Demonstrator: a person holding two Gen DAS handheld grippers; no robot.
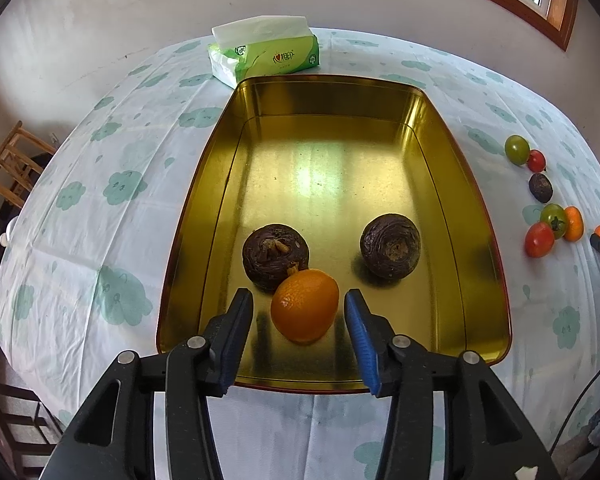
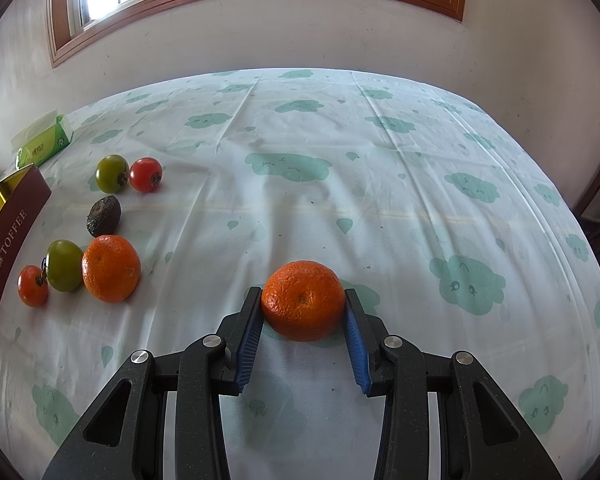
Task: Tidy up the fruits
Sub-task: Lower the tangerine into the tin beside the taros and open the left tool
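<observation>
Looking from the left wrist: the golden tin tray (image 1: 440,128) fills the middle of the frame, on the cloud-pattern tablecloth (image 1: 100,200).
Left gripper: the left gripper (image 1: 298,304) is spread wide in the lower middle; an orange (image 1: 305,305) lies on the tray floor between its fingers, with a gap on each side, so it grips nothing.
Dark fruits in tray: two brown, rough fruits; the left dark fruit (image 1: 275,255) touches the orange from behind, the right dark fruit (image 1: 390,245) sits apart toward the right wall.
Fruits outside tray: at the right edge of the frame a loose group of small tomatoes (image 1: 539,239), red and green, with a dark one and an orange one, lies on the cloth.
Tissue pack: a green tissue pack (image 1: 268,50) stands just behind the far rim of the tray, upper middle.
Looking from the right wrist: the cloth covers most of the frame.
Right gripper: the right gripper (image 2: 303,300) is closed on a mandarin (image 2: 303,300) in the lower middle; both blue pads (image 2: 252,336) press on its sides, and the fruit is low over the cloth.
Waiting fruits: at the left, a second mandarin (image 2: 111,268) touches a green tomato (image 2: 64,265), with a red tomato (image 2: 32,285) beside it; further back a dark wrinkled fruit (image 2: 104,211), then another green and red pair.
Tray side: the dark red outer wall of the tray shows at the far left edge, with the word TOFFEE.
</observation>
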